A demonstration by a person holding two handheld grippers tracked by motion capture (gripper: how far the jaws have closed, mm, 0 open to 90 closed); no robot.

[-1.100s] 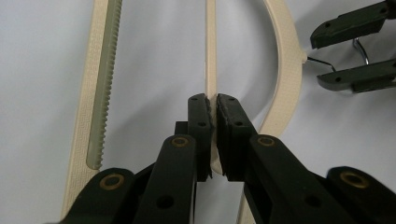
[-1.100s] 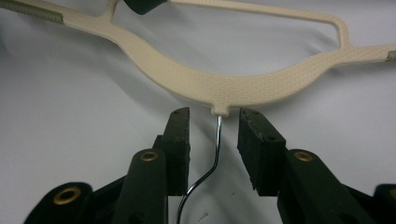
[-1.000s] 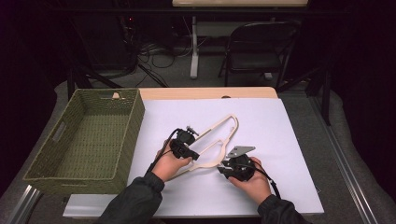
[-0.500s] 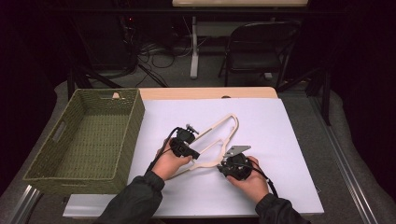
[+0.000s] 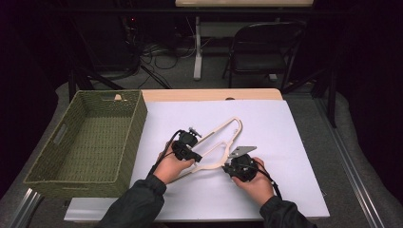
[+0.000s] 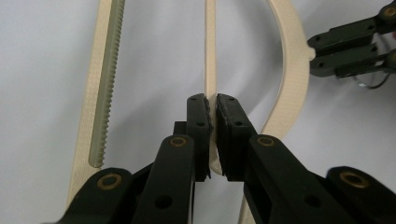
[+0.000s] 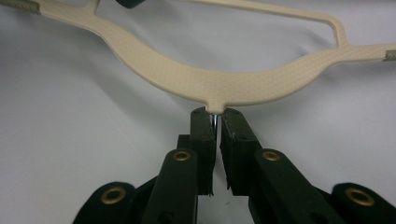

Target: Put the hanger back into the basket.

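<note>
A cream plastic clothes hanger [image 5: 223,130] lies slanted on the white table top [image 5: 285,142]. My left gripper [image 5: 192,154] is shut on the hanger's thin straight bar [image 6: 210,56], which runs up between the pads [image 6: 198,116]. My right gripper [image 5: 233,166] is shut on the short metal hook stem [image 7: 213,120] under the middle of the hanger's curved body [image 7: 219,81]. In the left gripper view the right gripper [image 6: 355,46] shows at the upper right, beside the curved body. The rest of the hook is hidden between the right jaws.
A green woven basket [image 5: 138,114] stands at the table's left, close to my left hand. A folding chair [image 5: 266,47] and cables on the floor [image 5: 157,52] lie beyond the table's far edge. White surface stretches to the right of the hanger.
</note>
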